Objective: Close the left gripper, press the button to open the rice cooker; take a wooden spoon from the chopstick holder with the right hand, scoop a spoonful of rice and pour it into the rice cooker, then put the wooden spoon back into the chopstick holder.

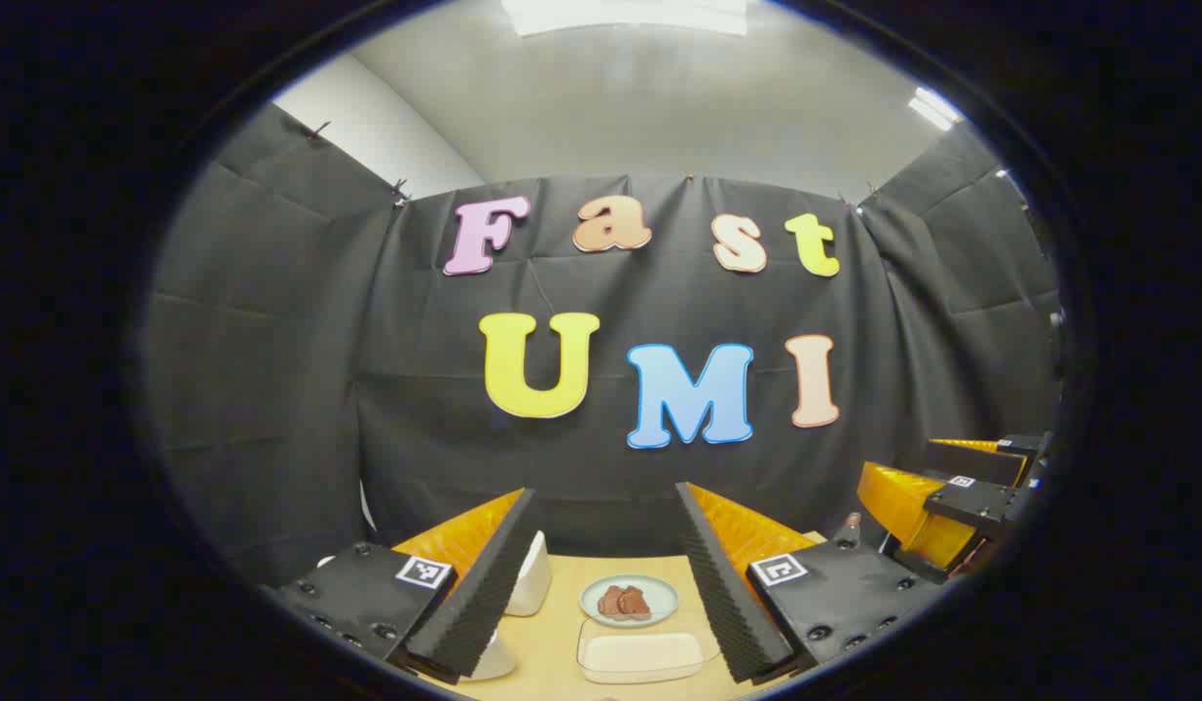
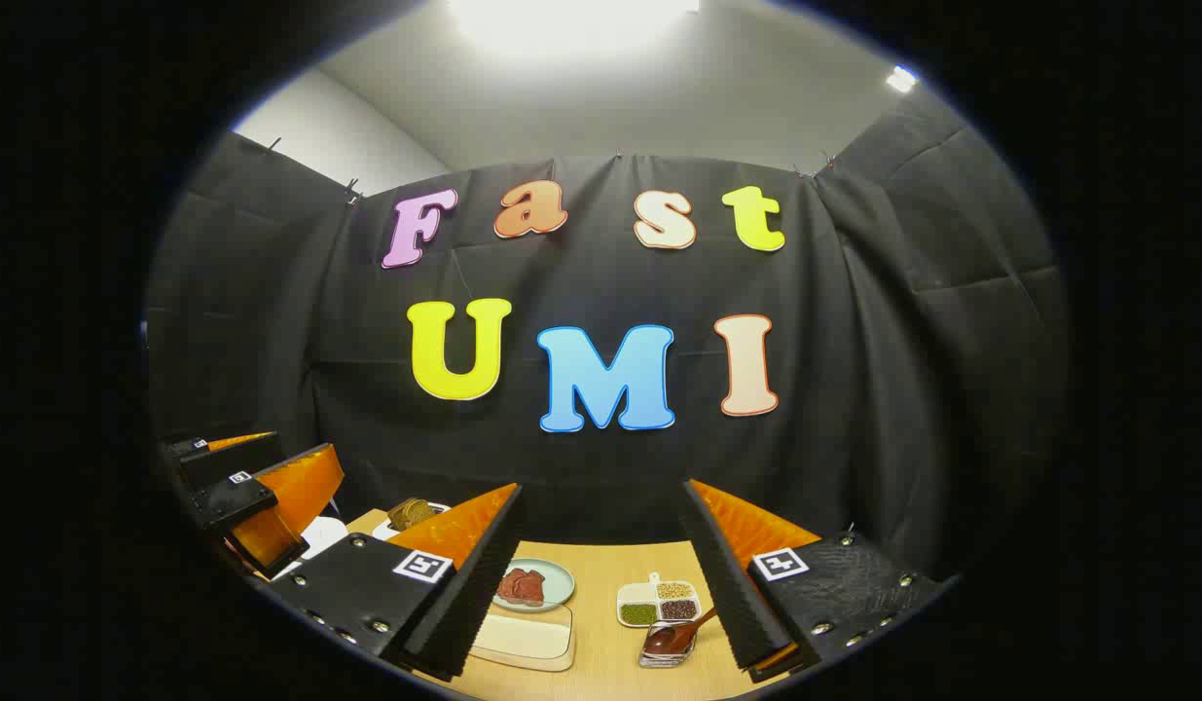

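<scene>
Both grippers hover above the desk point(image 2: 610, 570), jaws spread wide, gripping nothing.

Taking the plate of meat point(image 2: 528, 584) as landmark: white rice cooker point(image 1: 528, 574) left of it, clear tray point(image 2: 523, 638) in front, wooden spoon point(image 2: 680, 635) in its holder point(image 2: 667, 650) to the right.

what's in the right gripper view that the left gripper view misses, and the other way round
Right gripper view alone: a divided dish of beans, a glass holder with a wooden spoon, a bowl of brown food, and the left gripper farther off, open.

Left gripper view alone: a white object behind its near finger, and the right gripper farther off, open.

Both: the plate of brown slices, the pale tray in front of it, and the wooden table.
</scene>
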The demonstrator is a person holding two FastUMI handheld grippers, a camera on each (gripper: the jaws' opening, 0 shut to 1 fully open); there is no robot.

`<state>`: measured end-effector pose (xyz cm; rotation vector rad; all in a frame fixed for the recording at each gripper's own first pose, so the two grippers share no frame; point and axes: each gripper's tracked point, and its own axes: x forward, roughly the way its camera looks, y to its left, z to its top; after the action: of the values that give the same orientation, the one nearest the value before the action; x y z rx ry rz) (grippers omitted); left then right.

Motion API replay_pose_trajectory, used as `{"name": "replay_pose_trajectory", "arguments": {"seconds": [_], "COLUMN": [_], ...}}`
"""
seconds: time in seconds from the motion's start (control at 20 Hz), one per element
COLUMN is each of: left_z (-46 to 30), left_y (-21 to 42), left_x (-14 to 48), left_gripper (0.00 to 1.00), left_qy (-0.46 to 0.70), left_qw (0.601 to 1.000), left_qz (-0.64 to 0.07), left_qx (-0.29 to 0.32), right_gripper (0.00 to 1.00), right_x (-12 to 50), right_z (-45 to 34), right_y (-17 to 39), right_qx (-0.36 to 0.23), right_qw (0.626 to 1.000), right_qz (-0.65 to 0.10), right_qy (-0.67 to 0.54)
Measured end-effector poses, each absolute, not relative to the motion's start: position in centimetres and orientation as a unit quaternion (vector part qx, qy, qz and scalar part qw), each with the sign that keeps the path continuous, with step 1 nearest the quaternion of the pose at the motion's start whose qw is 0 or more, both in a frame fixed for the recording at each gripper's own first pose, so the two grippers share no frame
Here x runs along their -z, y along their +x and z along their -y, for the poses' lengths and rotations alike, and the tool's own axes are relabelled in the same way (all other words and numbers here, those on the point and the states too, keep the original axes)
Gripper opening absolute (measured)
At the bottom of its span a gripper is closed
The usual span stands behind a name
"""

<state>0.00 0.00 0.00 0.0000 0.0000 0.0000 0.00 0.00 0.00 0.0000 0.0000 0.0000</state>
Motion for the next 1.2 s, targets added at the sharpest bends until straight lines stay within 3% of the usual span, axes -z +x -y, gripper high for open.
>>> {"name": "replay_pose_trajectory", "arguments": {"seconds": [0.55, 0.75, 1.0, 1.2], "left_z": [0.6, 2.0, 1.3, 0.1], "left_y": [0.2, -0.2, -0.3, 0.4], "left_x": [0.2, -1.0, -0.7, 1.4], "left_gripper": [0.96, 0.95, 0.96, 0.87], "left_qy": [0.004, -0.012, 0.004, 0.001], "left_qw": [1.000, 0.999, 0.999, 1.000], "left_qz": [-0.002, 0.019, 0.026, 0.002], "left_qx": [0.005, 0.043, 0.033, 0.026], "right_gripper": [0.96, 0.96, 0.96, 0.96], "right_x": [0.8, 0.6, 0.7, 1.2], "right_z": [0.5, 0.6, 0.3, 0.2], "right_y": [-0.3, -0.3, -0.2, -0.1], "right_qx": [0.006, 0.008, 0.002, -0.001], "right_qw": [1.000, 1.000, 1.000, 1.000], "right_qz": [-0.005, 0.001, 0.001, -0.005], "right_qy": [-0.002, -0.003, -0.006, -0.005]}}
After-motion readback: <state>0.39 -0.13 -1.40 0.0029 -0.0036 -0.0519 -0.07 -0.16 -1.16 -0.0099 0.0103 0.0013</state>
